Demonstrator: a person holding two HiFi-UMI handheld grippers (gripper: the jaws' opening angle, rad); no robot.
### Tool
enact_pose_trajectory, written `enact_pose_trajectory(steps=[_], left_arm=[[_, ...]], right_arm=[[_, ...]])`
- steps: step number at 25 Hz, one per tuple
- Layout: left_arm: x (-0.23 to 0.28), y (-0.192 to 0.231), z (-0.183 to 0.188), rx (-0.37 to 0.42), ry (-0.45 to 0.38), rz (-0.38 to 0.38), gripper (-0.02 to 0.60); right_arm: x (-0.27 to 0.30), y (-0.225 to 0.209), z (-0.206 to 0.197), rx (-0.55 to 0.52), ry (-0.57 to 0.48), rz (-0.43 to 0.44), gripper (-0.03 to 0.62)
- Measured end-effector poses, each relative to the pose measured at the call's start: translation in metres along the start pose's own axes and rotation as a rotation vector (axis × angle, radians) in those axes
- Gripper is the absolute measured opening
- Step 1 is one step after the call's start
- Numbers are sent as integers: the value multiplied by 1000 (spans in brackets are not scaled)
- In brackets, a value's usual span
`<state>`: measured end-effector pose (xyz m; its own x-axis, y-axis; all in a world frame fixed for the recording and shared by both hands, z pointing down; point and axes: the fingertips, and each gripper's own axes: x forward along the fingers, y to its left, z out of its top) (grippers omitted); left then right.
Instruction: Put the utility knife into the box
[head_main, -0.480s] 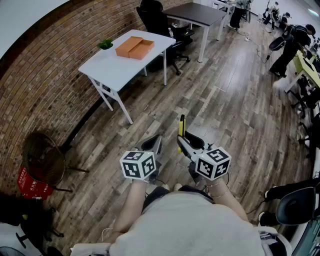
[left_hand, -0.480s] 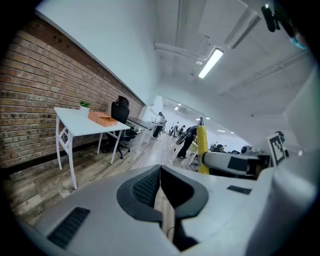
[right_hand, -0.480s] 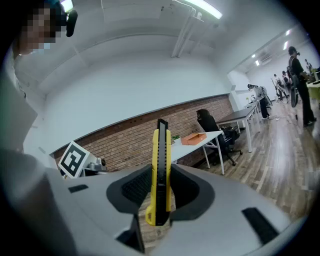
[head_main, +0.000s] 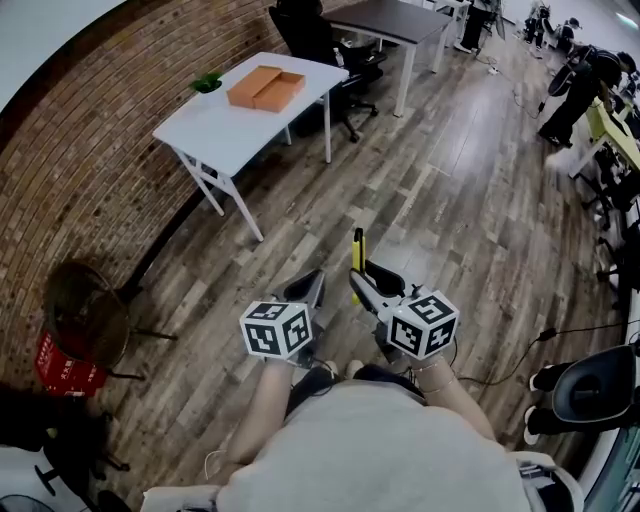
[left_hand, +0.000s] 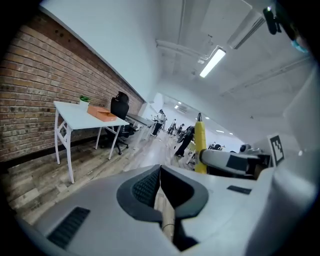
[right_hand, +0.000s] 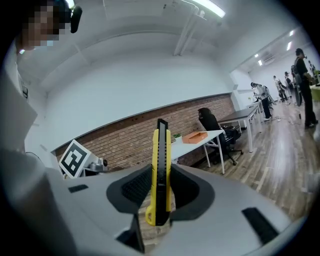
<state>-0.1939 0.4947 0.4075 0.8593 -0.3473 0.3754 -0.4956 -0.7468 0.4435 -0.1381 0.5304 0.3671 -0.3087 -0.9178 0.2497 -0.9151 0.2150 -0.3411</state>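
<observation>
Two grippers, one load. The right gripper (head_main: 364, 284) is clamped on the utility knife (right_hand: 161, 170), with the ribbed pads (right_hand: 133, 188) pressing its flat sides. The knife stands upright in the jaws, and the grip sits low, near the tail end, so most of the yellow body sticks out past the pads. The left gripper (left_hand: 160, 186) has its jaws brought together with nothing between them, and it's held level beside the right one in front of the person's body. The box (head_main: 265, 88) is orange, shallow and open-topped. It looks like two halves side by side, and I can't tell which is the lid. It sits on the white table (head_main: 225, 135) against the brick wall (head_main: 90, 170), next to a small green plant (head_main: 207, 83) and well apart from the knife, with bare wood floor (head_main: 450, 190) between.

Handling, my read: the knife is light, stiff and slim, and its smooth plastic sides are likely a bit slippery. Because the hold is at one end, the long free end could pivot in the pads if it gets bumped or swung. A grip nearer mid-body across the flat faces would be steadier, but the current one should do for a carry. I can't tell whether the blade is out at the dark tip, so treat that end as sharp and keep it clear of the left gripper. Nothing here is fragile. For the drop, tilt the knife flat, lower it inside the box wall, then release.
</observation>
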Motion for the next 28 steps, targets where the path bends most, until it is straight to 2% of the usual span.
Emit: enact_pose_trajectory(steps=[8, 13, 20, 28], left_arm=[[8, -5, 5, 30, -13, 8, 8], [13, -19, 0, 57, -17, 27, 8], [25, -31, -26, 18, 15, 33, 8], [70, -18, -21, 4, 59, 1, 8]], right_arm=[[-4, -13, -11, 93, -14, -11, 114], [-18, -20, -17, 62, 2, 11, 114], [-32, -34, -35, 114, 13, 10, 114], [-12, -73, -33, 116, 21, -19, 114]])
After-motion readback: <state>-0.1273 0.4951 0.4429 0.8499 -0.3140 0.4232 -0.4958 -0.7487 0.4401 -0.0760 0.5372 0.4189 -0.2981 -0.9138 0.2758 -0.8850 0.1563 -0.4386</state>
